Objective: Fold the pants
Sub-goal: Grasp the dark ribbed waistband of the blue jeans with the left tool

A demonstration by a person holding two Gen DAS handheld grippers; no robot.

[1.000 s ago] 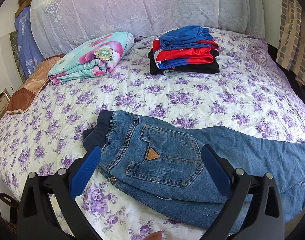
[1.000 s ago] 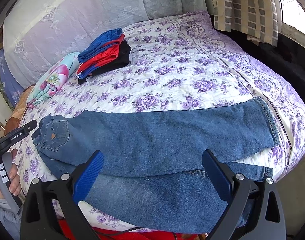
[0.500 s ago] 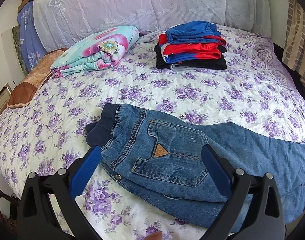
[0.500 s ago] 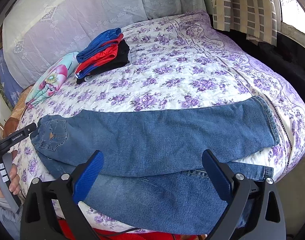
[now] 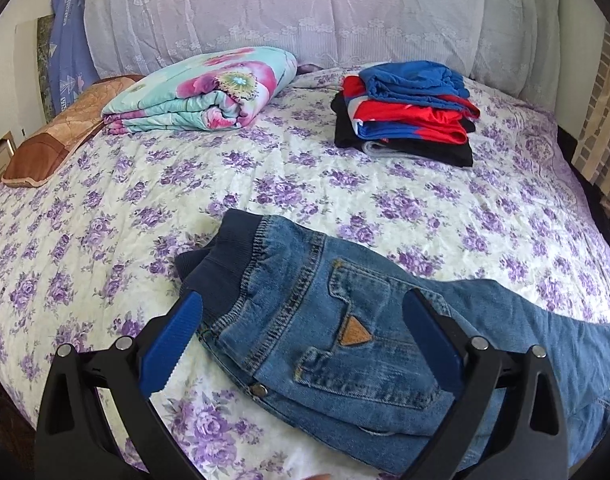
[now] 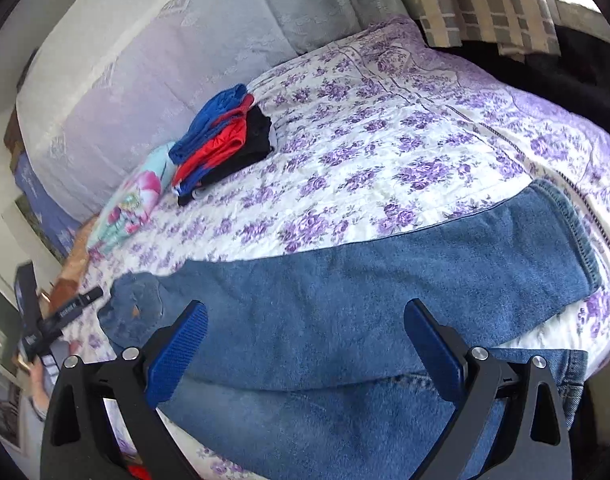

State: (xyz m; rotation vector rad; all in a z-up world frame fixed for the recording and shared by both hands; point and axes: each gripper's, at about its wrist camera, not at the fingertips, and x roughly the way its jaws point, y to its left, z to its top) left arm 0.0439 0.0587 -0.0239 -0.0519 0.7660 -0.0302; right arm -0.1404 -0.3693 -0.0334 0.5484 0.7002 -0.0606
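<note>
**Ana:** Left wrist view first, biggest thing first: the bed (image 5: 265, 184) in its purple-flowered cover takes up nearly everything. Why are the jeans (image 5: 329, 320) down at the near edge?

**Ben:** So both hands can reach them, I'd guess. They lie flat with one leg folded over the other, back pocket up and waistband toward the left. In the right wrist view the jeans (image 6: 365, 300) run across the bed, and the lower leg seems to hang over the near side.

**Ana:** And the claws?

**Ben:** The left gripper (image 5: 301, 320) is spread wide and holds nothing; it hovers over the waistband end, one finger near the dark elastic band, the other by the pocket. The right gripper (image 6: 305, 328) is spread wide too and empty, above the middle of the legs. I judge the lengthwise fold done and a crosswise fold next.

**Ana:** Room to do it?

**Ben:** Plenty. Bare cover stretches behind the jeans. The stack of folded clothes (image 5: 405, 112) and the rolled floral blanket (image 5: 209, 88) sit well apart, back by the pillows (image 5: 305, 12). The brown cushion (image 5: 61, 136) is off at the far left edge.

**Ana:** Any tight spots?

**Ben:** The cuff (image 6: 565, 232) lies near the bed's right edge, so cloth could slide off there.
</note>
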